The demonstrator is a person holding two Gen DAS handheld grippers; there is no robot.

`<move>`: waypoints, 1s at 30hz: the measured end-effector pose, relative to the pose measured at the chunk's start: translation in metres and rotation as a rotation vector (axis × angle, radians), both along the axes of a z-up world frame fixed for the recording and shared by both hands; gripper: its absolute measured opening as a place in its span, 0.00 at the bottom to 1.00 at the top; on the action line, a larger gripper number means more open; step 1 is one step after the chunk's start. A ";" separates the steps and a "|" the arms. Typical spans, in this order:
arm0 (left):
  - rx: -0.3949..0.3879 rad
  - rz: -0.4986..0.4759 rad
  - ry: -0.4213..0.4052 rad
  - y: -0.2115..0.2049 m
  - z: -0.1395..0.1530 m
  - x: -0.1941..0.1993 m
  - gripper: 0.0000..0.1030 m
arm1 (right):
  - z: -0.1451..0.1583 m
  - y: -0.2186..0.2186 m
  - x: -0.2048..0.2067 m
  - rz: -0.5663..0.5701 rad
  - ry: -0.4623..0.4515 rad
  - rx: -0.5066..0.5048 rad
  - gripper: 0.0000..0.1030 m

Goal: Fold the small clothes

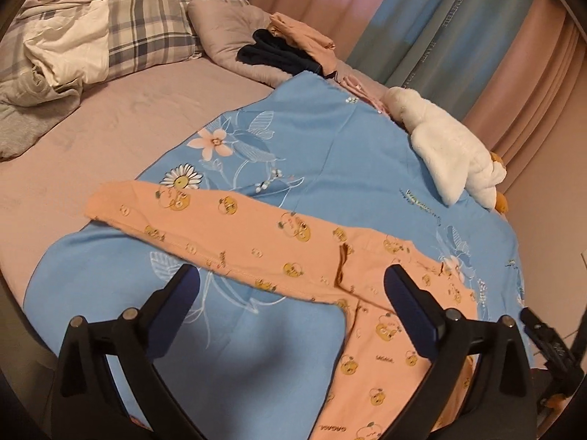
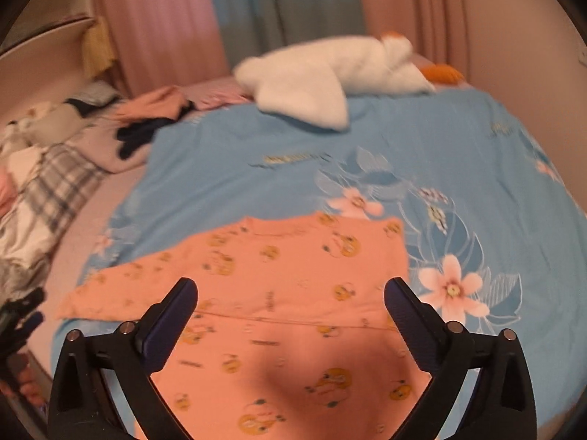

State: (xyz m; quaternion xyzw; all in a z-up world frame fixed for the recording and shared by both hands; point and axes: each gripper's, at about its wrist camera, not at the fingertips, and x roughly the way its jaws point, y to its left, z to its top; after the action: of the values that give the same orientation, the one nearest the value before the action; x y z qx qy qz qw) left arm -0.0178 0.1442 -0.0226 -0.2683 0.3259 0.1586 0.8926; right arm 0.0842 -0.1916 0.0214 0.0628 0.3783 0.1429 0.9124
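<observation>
A small orange pair of pants (image 1: 256, 242) printed with yellow cartoon figures lies spread on a blue floral cloth (image 1: 330, 154) on the bed. One leg stretches to the left, the other runs toward the camera. My left gripper (image 1: 291, 278) is open and empty, just above the crotch of the pants. In the right wrist view the same orange garment (image 2: 293, 286) lies flat on the blue cloth (image 2: 256, 168). My right gripper (image 2: 291, 289) is open and empty, hovering over the garment.
A white plush duck (image 1: 451, 150) lies at the cloth's far right edge, also in the right wrist view (image 2: 323, 77). Dark and orange clothes (image 1: 286, 51) sit on a pink pillow. A plaid duvet (image 1: 110, 33) is piled at the left. Curtains (image 1: 440, 18) hang behind.
</observation>
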 end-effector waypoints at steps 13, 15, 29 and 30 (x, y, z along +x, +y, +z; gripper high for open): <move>-0.078 0.025 0.070 0.028 -0.044 -0.009 0.98 | -0.025 -0.006 -0.028 -0.084 0.046 0.010 0.98; -0.101 0.053 0.070 0.039 -0.050 -0.011 0.97 | -0.029 -0.009 -0.031 -0.098 0.064 0.022 0.98; -0.356 0.330 -0.058 0.149 -0.086 -0.031 0.74 | -0.036 -0.024 -0.044 -0.174 0.099 0.009 0.98; -0.366 0.347 -0.054 0.155 -0.089 -0.031 0.73 | -0.036 -0.024 -0.045 -0.176 0.098 0.010 0.98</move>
State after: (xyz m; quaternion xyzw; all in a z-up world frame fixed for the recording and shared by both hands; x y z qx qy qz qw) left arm -0.0486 0.2997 -0.1113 -0.4813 0.2744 0.2407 0.7969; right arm 0.0395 -0.2160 -0.0145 0.1074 0.4149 0.0610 0.9014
